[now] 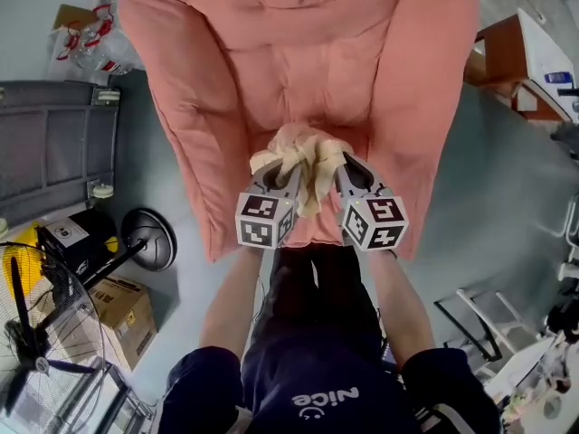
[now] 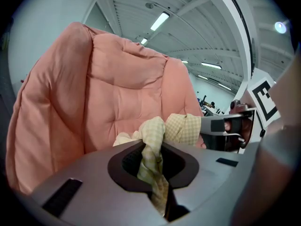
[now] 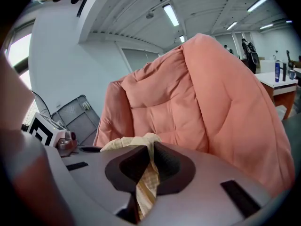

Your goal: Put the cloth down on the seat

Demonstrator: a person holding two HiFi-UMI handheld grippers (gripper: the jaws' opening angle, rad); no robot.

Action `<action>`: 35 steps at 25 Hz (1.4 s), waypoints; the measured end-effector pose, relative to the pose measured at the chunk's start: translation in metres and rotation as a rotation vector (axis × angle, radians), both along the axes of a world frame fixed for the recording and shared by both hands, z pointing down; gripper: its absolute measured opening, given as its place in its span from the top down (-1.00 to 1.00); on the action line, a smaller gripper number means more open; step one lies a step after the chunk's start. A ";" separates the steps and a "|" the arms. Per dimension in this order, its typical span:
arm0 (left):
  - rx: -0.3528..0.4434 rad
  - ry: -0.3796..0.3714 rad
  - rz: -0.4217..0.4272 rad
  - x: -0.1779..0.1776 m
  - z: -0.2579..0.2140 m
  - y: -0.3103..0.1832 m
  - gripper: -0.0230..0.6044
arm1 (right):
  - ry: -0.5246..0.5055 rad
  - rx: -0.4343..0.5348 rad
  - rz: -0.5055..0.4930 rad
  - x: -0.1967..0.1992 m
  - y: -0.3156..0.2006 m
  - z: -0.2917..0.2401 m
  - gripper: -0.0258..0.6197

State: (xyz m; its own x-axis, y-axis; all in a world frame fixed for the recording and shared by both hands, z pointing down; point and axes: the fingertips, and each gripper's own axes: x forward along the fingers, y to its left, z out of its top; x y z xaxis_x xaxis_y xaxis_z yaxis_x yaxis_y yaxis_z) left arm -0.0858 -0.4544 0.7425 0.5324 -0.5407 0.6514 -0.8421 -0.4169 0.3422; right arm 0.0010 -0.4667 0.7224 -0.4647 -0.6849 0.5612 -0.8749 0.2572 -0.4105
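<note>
Concerns the cloth [image 1: 303, 161], yellow-checked and bunched into a loose lump. Hangs just over the front of the seat [image 1: 298, 98] of a pink padded armchair [image 1: 181, 107]; cannot tell whether it touches the cushion. Looks thin, light and fully limp, so probably sags and folds wherever not supported. Appears not fragile, and not slippery against the dark ribbed pads. Seems best taken by an edge or a corner, with a fold pinched deep between the pads.

Is pinched at two places close together. Clenched on one twisted fold by the left tongs [image 1: 282, 174], with a strip running down through the jaws. Clenched on another fold by the right tongs [image 1: 344, 172] in the same way.

Needs little force to hold. Should drop and settle by own weight when let go, likely in a heap unless spread first. Could catch on a pad at release, so worth lifting the tongs clear slowly.

Further out: tall back and thick arms of the armchair around the seat, grey floor below. At the left, a fan [image 1: 36, 333] and a cardboard box [image 1: 118, 310], well apart from the chair.
</note>
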 end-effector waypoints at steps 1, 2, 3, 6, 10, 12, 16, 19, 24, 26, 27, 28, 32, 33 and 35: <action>-0.008 -0.005 0.011 0.000 0.008 0.002 0.78 | 0.003 -0.004 0.006 0.000 0.000 0.007 0.74; -0.017 -0.010 0.019 0.000 0.017 0.003 0.78 | 0.009 -0.009 0.011 -0.001 0.000 0.015 0.74; -0.026 -0.016 0.022 -0.001 0.026 0.003 0.78 | 0.015 -0.016 0.014 -0.002 0.000 0.023 0.74; -0.053 -0.038 0.008 -0.003 0.054 -0.002 0.78 | 0.016 -0.054 0.018 -0.001 -0.002 0.051 0.74; -0.090 -0.062 0.003 -0.005 0.086 -0.001 0.78 | 0.033 -0.097 0.015 0.003 0.001 0.081 0.74; -0.109 -0.067 -0.003 -0.008 0.099 0.001 0.78 | 0.040 -0.105 -0.003 0.000 0.001 0.093 0.73; -0.131 -0.048 -0.041 -0.013 0.117 0.001 0.78 | 0.043 -0.124 -0.032 -0.002 -0.001 0.114 0.73; -0.137 -0.057 -0.033 -0.014 0.128 0.004 0.78 | 0.038 -0.142 -0.054 -0.008 0.001 0.127 0.73; -0.144 -0.068 -0.059 -0.018 0.138 0.007 0.78 | 0.044 -0.172 -0.061 -0.013 0.008 0.141 0.73; -0.151 -0.077 -0.067 -0.018 0.142 0.008 0.78 | 0.042 -0.193 -0.053 -0.012 0.009 0.148 0.73; -0.159 -0.084 -0.074 -0.019 0.144 0.009 0.78 | 0.036 -0.210 -0.050 -0.010 0.010 0.152 0.73; -0.167 -0.092 -0.082 -0.020 0.145 0.010 0.74 | 0.028 -0.229 -0.046 -0.009 0.011 0.155 0.73; -0.184 -0.116 -0.124 -0.027 0.142 0.011 0.34 | 0.018 -0.270 -0.033 -0.002 0.014 0.152 0.58; -0.185 -0.114 -0.133 -0.029 0.138 0.011 0.28 | 0.030 -0.272 -0.031 -0.001 0.013 0.149 0.49; -0.185 -0.110 -0.140 -0.031 0.129 0.012 0.21 | 0.065 -0.280 -0.024 0.004 0.014 0.142 0.32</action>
State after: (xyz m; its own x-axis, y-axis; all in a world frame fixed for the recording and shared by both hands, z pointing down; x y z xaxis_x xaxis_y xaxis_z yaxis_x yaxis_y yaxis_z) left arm -0.1171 -0.4424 0.8715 0.3809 -0.4704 0.7960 -0.9237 -0.2323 0.3047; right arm 0.0046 -0.4527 0.8643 -0.4361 -0.4886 0.7557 -0.8965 0.1630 -0.4120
